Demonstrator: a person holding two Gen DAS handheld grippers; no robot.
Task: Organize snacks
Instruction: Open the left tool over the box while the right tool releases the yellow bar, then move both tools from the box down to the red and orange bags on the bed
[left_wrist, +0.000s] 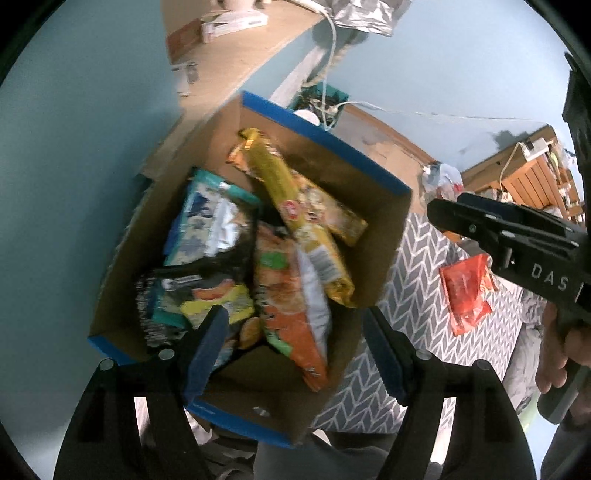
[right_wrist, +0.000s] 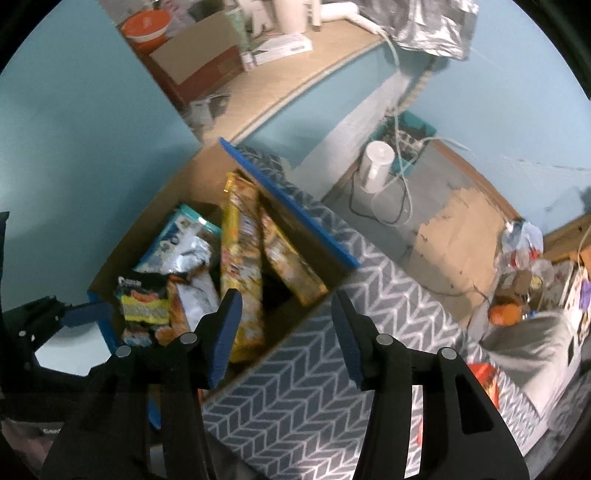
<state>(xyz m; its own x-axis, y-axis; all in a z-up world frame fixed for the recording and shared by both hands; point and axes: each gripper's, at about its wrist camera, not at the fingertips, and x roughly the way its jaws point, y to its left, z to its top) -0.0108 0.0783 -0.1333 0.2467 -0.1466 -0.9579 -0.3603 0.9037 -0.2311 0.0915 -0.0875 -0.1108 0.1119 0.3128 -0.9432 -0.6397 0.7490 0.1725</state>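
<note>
A cardboard box (left_wrist: 384, 229) with blue rims stands on the patterned cloth and holds several snack packets: yellow ones (left_wrist: 295, 206), an orange one (left_wrist: 295, 295), a teal and silver one (left_wrist: 210, 221) and a dark one (left_wrist: 173, 295). My left gripper (left_wrist: 295, 350) hangs open above the box's near end, nothing between its fingers. The right gripper (right_wrist: 284, 336) is open over the box's right wall (right_wrist: 306, 221), also empty; it shows at the right of the left wrist view (left_wrist: 498, 232). An orange-red packet (left_wrist: 467, 291) lies on the cloth outside the box.
The grey chevron cloth (right_wrist: 295, 398) covers the surface right of the box. Beyond it, the floor holds a white cylinder (right_wrist: 376, 166), cables, torn cardboard (right_wrist: 461, 240) and clutter. A wooden shelf with boxes (right_wrist: 207, 59) runs along the blue wall.
</note>
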